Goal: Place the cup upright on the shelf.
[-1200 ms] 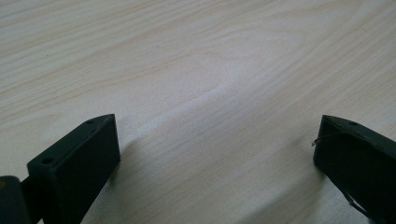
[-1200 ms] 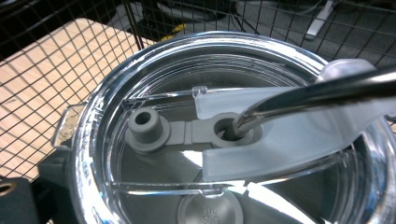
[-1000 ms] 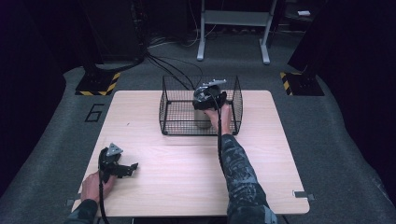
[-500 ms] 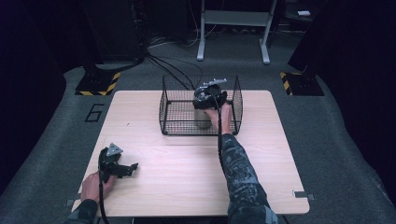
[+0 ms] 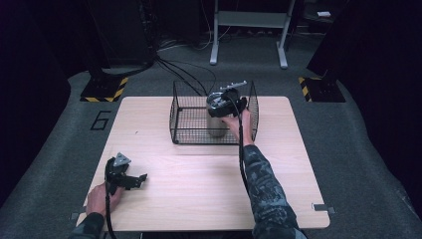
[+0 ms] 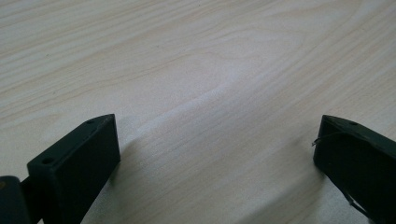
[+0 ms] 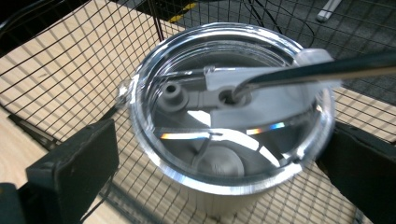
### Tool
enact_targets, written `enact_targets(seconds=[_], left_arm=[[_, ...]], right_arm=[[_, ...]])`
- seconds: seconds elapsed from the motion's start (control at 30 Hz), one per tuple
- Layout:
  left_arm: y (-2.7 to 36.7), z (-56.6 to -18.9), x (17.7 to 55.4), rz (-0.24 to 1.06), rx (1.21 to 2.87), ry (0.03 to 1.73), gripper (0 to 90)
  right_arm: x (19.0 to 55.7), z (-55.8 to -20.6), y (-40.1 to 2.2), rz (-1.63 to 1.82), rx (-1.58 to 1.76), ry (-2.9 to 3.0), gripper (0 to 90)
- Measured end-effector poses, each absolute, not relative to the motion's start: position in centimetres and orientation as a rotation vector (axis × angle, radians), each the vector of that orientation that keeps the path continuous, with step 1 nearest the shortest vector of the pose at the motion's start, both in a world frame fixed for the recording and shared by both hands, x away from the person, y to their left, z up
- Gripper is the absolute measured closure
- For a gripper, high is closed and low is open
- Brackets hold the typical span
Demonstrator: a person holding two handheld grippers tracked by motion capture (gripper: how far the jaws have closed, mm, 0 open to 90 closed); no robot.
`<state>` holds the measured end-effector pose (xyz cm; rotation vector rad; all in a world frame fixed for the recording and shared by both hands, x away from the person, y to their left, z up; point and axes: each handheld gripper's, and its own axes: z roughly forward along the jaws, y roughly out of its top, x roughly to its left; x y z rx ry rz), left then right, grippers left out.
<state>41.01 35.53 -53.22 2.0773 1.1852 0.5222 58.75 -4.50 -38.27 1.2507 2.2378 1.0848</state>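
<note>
The steel tumbler (image 7: 224, 135), clear lid and straw on top, stands upright inside the wire basket (image 5: 189, 112) at the table's (image 5: 199, 189) far edge. The right tongs (image 7: 219, 163) straddle its rim from above, jaws spread wide and clear of the wall, likely lined up for a grasp. The left tongs (image 6: 217, 154) rest released on bare wood, idle.

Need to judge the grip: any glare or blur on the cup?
Right gripper view: bright reflections and a rainbow glint on the cup's clear lid, near jaws soft. High view: room dark, cup small inside the basket.
</note>
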Motion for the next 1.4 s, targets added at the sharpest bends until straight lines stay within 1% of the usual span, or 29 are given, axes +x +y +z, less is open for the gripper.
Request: enact_targets(seconds=[0.23,0.47,0.63,0.8,0.93,1.03,1.07,1.13,1.4], left_arm=[[35.5,-53.2,41.0,0.523,2.077,1.186,0.1],[35.5,-53.2,41.0,0.523,2.077,1.186,0.1],[35.5,-53.2,41.0,0.522,2.078,1.185,0.1],[35.5,-53.2,41.0,0.522,2.076,1.187,0.1],[35.5,-53.2,41.0,0.523,2.076,1.187,0.1],[35.5,-53.2,41.0,0.522,2.077,1.186,0.2],[35.5,-53.2,41.0,0.522,2.077,1.186,0.2],[35.5,-53.2,41.0,0.521,2.077,1.187,0.1],[35.5,-53.2,41.0,0.522,2.077,1.187,0.1]], right_arm=[[56.0,-36.0,-5.9,1.098,1.194,2.248,0.0],[51.9,-34.1,-7.8,1.124,1.096,2.240,0.0],[49.0,-33.7,-9.5,1.140,1.067,2.230,0.0],[46.6,-34.1,-11.7,1.131,1.064,2.219,0.0],[44.7,-35.4,-13.9,1.111,1.090,2.199,0.0],[43.1,-37.0,-15.6,1.114,1.140,2.177,0.0],[43.1,-37.0,-15.6,1.114,1.140,2.177,0.0],[41.6,-39.2,-17.5,1.109,1.206,2.157,0.0],[38.5,-46.1,-22.5,1.061,1.426,2.107,0.0]])
